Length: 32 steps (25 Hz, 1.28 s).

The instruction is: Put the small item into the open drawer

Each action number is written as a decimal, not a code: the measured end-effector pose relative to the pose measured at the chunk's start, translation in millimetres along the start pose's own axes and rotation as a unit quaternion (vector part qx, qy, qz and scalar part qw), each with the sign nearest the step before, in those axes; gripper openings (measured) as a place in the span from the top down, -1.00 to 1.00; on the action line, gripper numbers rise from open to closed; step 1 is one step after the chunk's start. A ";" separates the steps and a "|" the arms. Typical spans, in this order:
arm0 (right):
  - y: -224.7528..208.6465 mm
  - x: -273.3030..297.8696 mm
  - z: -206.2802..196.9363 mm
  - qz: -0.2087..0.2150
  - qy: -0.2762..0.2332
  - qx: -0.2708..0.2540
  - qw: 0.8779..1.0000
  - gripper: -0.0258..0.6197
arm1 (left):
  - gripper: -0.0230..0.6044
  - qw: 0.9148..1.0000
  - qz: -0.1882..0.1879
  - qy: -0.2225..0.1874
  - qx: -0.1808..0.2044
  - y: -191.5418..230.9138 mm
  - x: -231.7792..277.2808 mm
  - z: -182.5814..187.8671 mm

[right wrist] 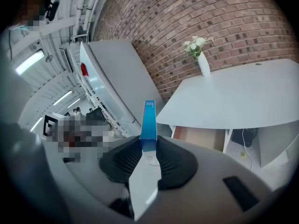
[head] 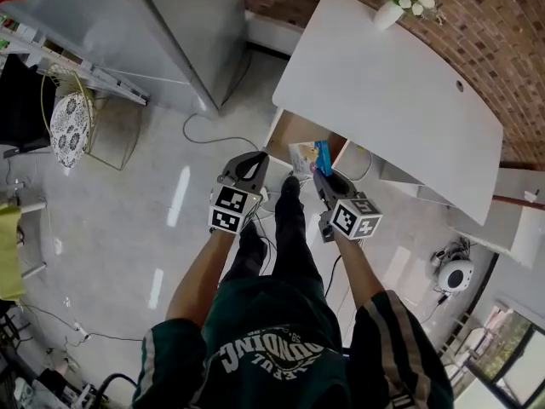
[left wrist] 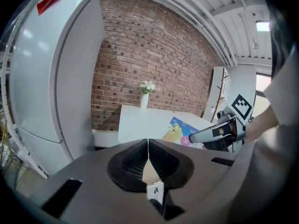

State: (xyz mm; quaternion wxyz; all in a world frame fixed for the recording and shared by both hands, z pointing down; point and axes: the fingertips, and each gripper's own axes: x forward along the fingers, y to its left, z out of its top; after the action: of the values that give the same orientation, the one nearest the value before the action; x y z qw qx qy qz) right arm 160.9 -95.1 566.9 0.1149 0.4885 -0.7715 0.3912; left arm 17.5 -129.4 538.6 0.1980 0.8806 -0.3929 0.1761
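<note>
The small item is a flat box [head: 311,157] with a blue edge and a yellow and blue face. My right gripper [head: 319,177] is shut on it and holds it on edge just in front of the open drawer [head: 294,131] under the white desk [head: 383,83]. In the right gripper view the box [right wrist: 148,120] stands up between the pads, with the drawer's [right wrist: 201,137] brown inside beyond it. My left gripper [head: 247,164] hangs beside it on the left, shut, with nothing in it. The left gripper view shows its tips [left wrist: 148,146] touching and the box [left wrist: 180,130] at the right.
A white vase of flowers [head: 398,3] stands on the desk's far corner by the brick wall. A tall grey cabinet [head: 170,24] is to the left of the desk. A cable [head: 204,135] loops on the floor before the drawer. A patterned round seat [head: 70,126] is at the left.
</note>
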 end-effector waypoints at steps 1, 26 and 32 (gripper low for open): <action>-4.6 2.7 -1.6 -0.003 0.005 -0.008 1.000 0.58 | 0.87 1.000 0.002 0.001 -0.004 0.4 3.1 -2.7; -87.0 115.6 -65.3 -0.005 0.115 -0.194 0.974 0.58 | 0.87 0.997 0.033 0.037 -0.057 30.2 87.0 -88.7; -103.6 153.9 -81.3 -0.013 0.124 -0.221 0.967 0.58 | 0.87 0.996 0.050 0.032 -0.072 49.8 100.5 -109.8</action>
State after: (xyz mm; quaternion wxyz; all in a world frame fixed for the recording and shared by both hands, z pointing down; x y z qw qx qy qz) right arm 155.2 -161.5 758.1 0.3201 0.4087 -0.8119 0.2672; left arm 25.8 -168.9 690.2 0.2642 0.8373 -0.4412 0.1856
